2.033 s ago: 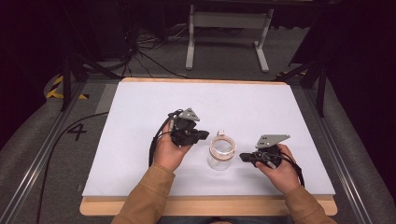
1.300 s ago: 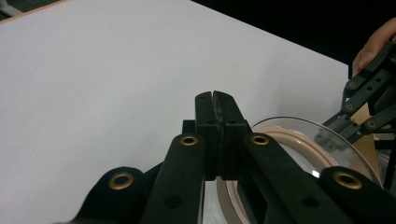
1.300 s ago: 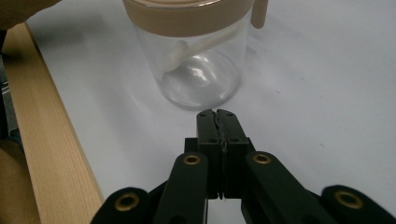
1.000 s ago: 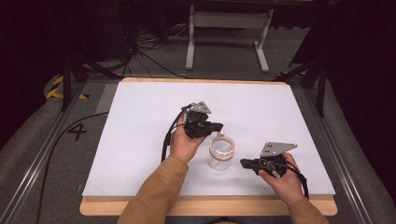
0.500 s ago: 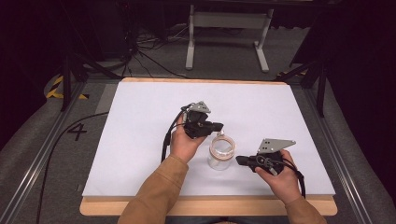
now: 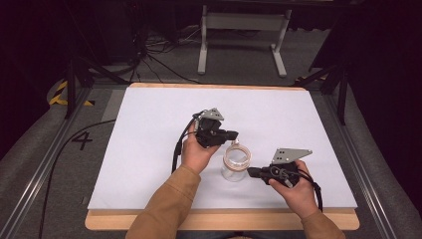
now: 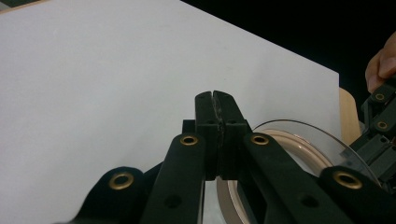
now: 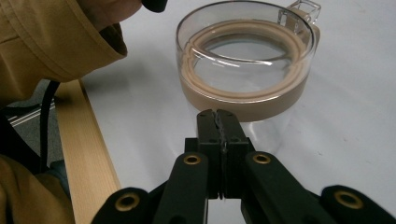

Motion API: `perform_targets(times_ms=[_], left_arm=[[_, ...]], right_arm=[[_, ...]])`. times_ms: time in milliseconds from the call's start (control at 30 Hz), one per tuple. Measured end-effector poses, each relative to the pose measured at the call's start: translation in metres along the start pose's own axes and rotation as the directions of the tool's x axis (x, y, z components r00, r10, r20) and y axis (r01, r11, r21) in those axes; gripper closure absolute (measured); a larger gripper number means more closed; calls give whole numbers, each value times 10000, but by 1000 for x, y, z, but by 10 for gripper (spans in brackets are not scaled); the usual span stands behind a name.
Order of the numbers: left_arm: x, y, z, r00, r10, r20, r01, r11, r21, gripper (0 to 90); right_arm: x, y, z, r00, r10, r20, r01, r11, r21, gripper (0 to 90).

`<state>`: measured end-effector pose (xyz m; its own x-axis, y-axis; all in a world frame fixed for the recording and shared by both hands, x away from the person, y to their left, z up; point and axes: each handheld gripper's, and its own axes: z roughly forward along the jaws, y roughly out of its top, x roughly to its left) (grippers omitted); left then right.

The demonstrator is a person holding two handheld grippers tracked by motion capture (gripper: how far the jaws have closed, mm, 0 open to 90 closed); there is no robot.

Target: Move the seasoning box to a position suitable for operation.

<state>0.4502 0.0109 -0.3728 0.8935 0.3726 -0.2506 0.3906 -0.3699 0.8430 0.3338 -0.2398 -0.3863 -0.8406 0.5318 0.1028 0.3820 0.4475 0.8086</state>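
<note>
A clear lidded jar (image 6: 236, 163) stands on the white bench (image 6: 149, 149), untouched. The left gripper (image 6: 234, 134) just behind the jar and the right gripper (image 6: 250, 172) just beside it are both clenched, empty. Grasping has yet to begin.

We see the glass jar (image 6: 236, 163) standing on the white table (image 6: 149, 149), toward its near edge and a little right of centre. Our left gripper (image 6: 232, 134) sits just behind the jar and to its left; our right gripper (image 6: 250, 172) lies just beside the jar on its right, tips toward its wall.
</note>
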Motion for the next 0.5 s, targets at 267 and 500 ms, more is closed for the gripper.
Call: perform_targets(times_ms=[267, 500], left_arm=[[0, -1, 1, 10000, -30, -81, 30, 10000, 22, 898], [0, -2, 2, 10000, -74, -27, 73, 9999, -115, 897]], right_arm=[[3, 3, 1, 10000, -49, -62, 49, 9999, -102, 900], [2, 6, 3, 10000, -26, -92, 23, 9995, -319, 900]])
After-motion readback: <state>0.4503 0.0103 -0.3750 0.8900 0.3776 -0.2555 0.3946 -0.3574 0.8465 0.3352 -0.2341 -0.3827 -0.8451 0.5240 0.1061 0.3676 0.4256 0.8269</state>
